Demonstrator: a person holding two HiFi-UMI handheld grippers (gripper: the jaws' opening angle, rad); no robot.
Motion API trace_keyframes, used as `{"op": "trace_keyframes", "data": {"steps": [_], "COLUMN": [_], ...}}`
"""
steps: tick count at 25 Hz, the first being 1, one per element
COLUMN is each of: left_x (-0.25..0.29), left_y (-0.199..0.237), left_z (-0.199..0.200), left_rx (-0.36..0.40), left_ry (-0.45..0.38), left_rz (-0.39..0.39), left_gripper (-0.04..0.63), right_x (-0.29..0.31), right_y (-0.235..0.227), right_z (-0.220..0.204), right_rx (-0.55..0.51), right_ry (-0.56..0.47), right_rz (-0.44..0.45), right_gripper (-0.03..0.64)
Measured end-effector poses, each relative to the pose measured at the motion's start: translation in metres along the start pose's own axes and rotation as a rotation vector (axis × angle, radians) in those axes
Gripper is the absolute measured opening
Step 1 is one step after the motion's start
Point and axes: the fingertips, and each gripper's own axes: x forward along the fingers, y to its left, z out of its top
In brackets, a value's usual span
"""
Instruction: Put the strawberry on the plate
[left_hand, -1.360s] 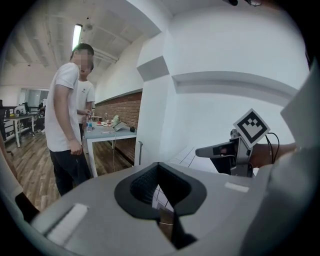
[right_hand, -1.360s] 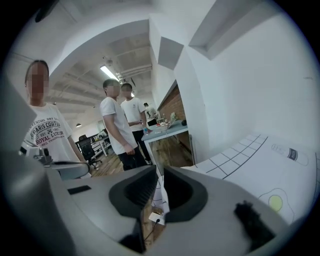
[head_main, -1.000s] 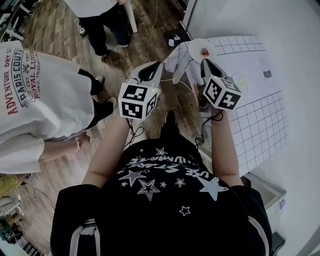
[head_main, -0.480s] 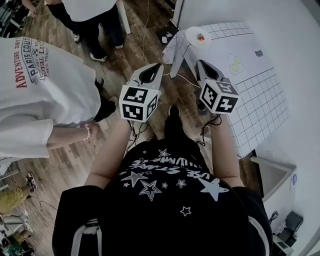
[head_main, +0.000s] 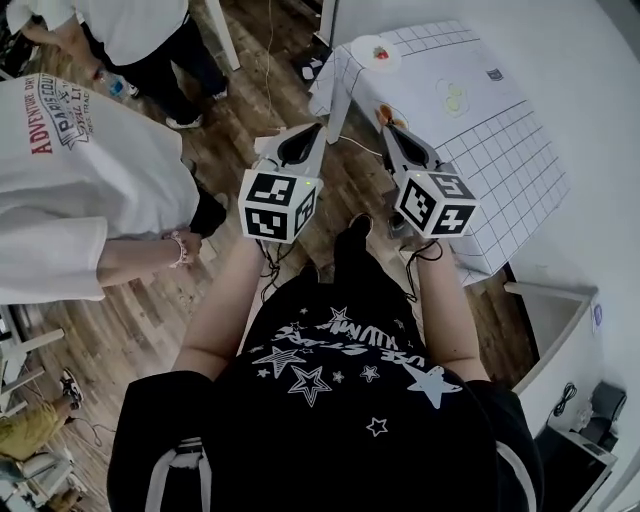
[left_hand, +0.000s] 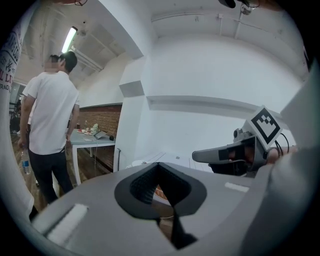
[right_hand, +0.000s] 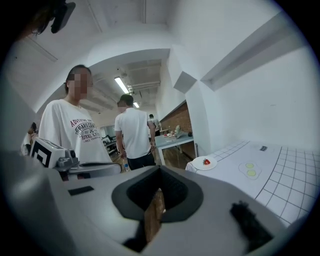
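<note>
— Wood-plank floor, white walls, and a table (head_main: 500, 150) under a white gridded cloth off to my front right. Logged?

— Logged. Where is the strawberry (head_main: 380, 54)?

— On the plate (head_main: 364, 44), a small white one at the table's far corner, close to the cloth's edge. My right gripper view agrees: red fruit on the plate, well apart from both my tools.

— Anything else on the cloth?

— Two pale green rounds (head_main: 452, 97), side by side, near the plate but not touching it. There's a small dark mark further along, too small to read.

— And the tools?

— Left gripper (left_hand: 159, 166): jaws together, nothing between them. Right gripper (right_hand: 159, 170): pressed fully closed, also empty. I hold both out in front of my chest, side by side with a gap between them. The left one is over bare floor and the right one is near the cloth's hanging edge. Neither touches the table.

— Bystanders?

— Two. A person in a white printed T-shirt (head_main: 60, 180) stands close on my left, one forearm out. A person in a plain white shirt (right_hand: 132, 131) and dark trousers is further off with their back to me, near a second table (right_hand: 172, 140) by a brick wall. There are small items on that table, too far off to name.
</note>
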Motion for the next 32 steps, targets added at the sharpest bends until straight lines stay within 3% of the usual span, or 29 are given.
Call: {"op": "trace_keyframes", "data": {"steps": [7,15,32], "left_x": [0.005,0.003,-0.074], "left_y": [-0.022,-0.044,-0.133], "left_z": [0.002,0.013,0.000], "left_rx": [0.021,0.040,0.056], "left_ry": [0.000,-0.012,-0.035], "left_rz": [-0.044,-0.020,0.002], "left_gripper": [0.008,0.008,0.008], "right_x": [-0.021,-0.043,-0.148], "right_y": [-0.007,-0.011,0.032], "right_z": [0.002,0.006,-0.019], "right_rx": [-0.011,-0.007,-0.049], "right_ry": [-0.005,-0.014,-0.017], "right_rz": [-0.028,-0.004,0.059], "right_gripper": [0.012,0.012,0.012]}}
